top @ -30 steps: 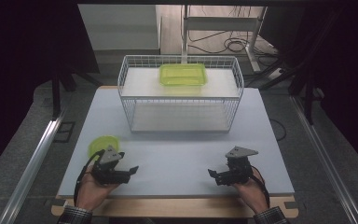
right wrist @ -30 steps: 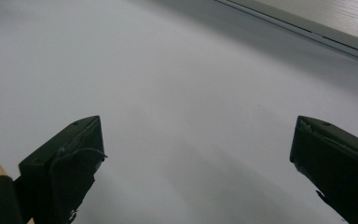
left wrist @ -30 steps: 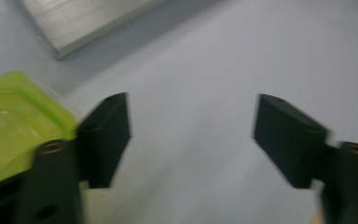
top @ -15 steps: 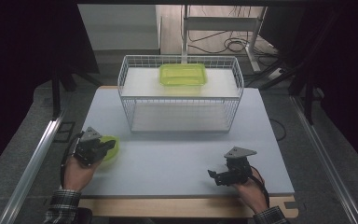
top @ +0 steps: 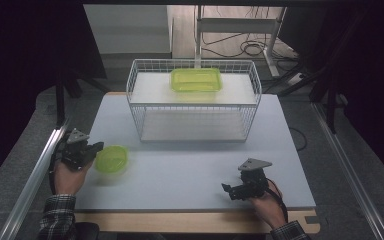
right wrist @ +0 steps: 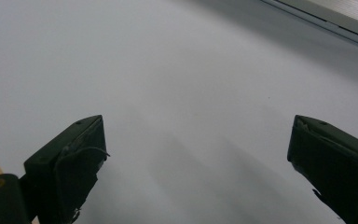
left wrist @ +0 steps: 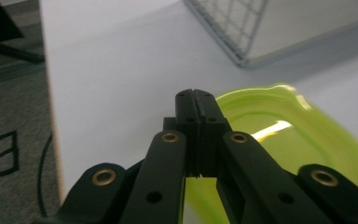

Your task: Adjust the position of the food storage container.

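Observation:
A lime-green shallow bowl [top: 111, 159] lies on the pale table [top: 190, 165] near its left edge. My left gripper [top: 96, 147] is at the bowl's left rim, jaws pressed together. In the left gripper view the shut left gripper [left wrist: 196, 95] overlaps the edge of the bowl [left wrist: 284, 140]; I cannot tell whether the rim is pinched. My right gripper [top: 228, 189] rests low at the front right, open. In the right gripper view the right gripper [right wrist: 198, 149] has its jaws wide apart over bare table.
A white wire basket [top: 192, 100] stands at the back middle of the table. A green rectangular container [top: 196, 80] lies on its upper shelf. A wooden strip [top: 190, 222] runs along the table's front edge. Metal rails flank the table.
My left gripper swung from the front of the table out to the left and up beside the green bowl. The bowl has barely shifted. The right gripper has stayed in place.

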`<state>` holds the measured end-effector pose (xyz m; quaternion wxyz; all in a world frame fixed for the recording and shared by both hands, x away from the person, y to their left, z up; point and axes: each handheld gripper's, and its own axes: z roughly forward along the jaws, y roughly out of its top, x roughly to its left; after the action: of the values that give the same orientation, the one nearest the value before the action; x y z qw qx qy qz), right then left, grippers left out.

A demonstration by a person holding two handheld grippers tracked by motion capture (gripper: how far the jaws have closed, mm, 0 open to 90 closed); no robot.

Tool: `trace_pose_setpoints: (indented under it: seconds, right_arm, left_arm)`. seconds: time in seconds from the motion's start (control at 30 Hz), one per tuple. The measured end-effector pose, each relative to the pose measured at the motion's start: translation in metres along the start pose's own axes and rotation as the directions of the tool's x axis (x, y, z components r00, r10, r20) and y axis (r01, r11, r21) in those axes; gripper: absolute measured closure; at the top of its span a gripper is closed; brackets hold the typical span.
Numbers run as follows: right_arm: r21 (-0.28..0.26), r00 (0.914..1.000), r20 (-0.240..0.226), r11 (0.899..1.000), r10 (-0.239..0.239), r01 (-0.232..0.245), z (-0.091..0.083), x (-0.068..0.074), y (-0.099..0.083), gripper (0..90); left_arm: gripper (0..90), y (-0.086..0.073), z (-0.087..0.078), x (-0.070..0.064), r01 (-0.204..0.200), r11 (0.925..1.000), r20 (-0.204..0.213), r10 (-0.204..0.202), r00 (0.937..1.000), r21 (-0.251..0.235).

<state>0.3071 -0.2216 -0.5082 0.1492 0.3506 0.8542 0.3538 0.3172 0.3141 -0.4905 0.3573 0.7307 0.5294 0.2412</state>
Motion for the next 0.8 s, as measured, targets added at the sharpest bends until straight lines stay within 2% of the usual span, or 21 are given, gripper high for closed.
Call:
trace_pose_setpoints:
  seconds: [0.23, 0.33, 0.5, 0.67, 0.7, 0.8]
  right_arm:
    - [0.006, 1.0000, 0.000, 1.000, 0.000, 0.000, 0.000, -0.001, 0.000, 4.3]
    - [0.013, 1.0000, 0.004, 1.000, 0.002, -0.002, 0.001, 0.000, -0.001, 4.4]
    - [0.021, 1.0000, 0.005, 1.000, -0.006, 0.006, 0.002, 0.000, -0.001, 4.4]
    - [0.024, 1.0000, 0.003, 1.000, -0.005, 0.005, 0.003, 0.001, -0.001, 4.4]
    - [0.025, 1.0000, 0.003, 1.000, -0.006, 0.006, 0.003, 0.001, -0.001, 4.4]
    - [0.028, 1.0000, 0.003, 1.000, -0.008, 0.008, 0.003, 0.001, -0.001, 4.4]
  left_arm:
    - [90.0, -0.010, 0.012, 0.008, 0.019, 0.9994, -0.045, -0.018, 0.9988, 0.029]
    - [90.0, -0.014, 0.015, 0.006, 0.013, 0.9990, -0.046, -0.011, 0.9989, 0.043]
    - [90.0, -0.016, 0.015, 0.000, 0.012, 0.9993, -0.053, -0.010, 0.9985, 0.036]
    - [90.0, -0.016, 0.015, -0.006, 0.014, 0.9994, -0.041, -0.013, 0.9991, 0.033]
    - [90.0, -0.016, 0.015, -0.010, 0.018, 0.9993, -0.024, -0.017, 0.9996, 0.033]
    - [90.0, -0.014, 0.017, -0.019, 0.012, 0.9993, -0.005, -0.012, 0.9999, 0.036]
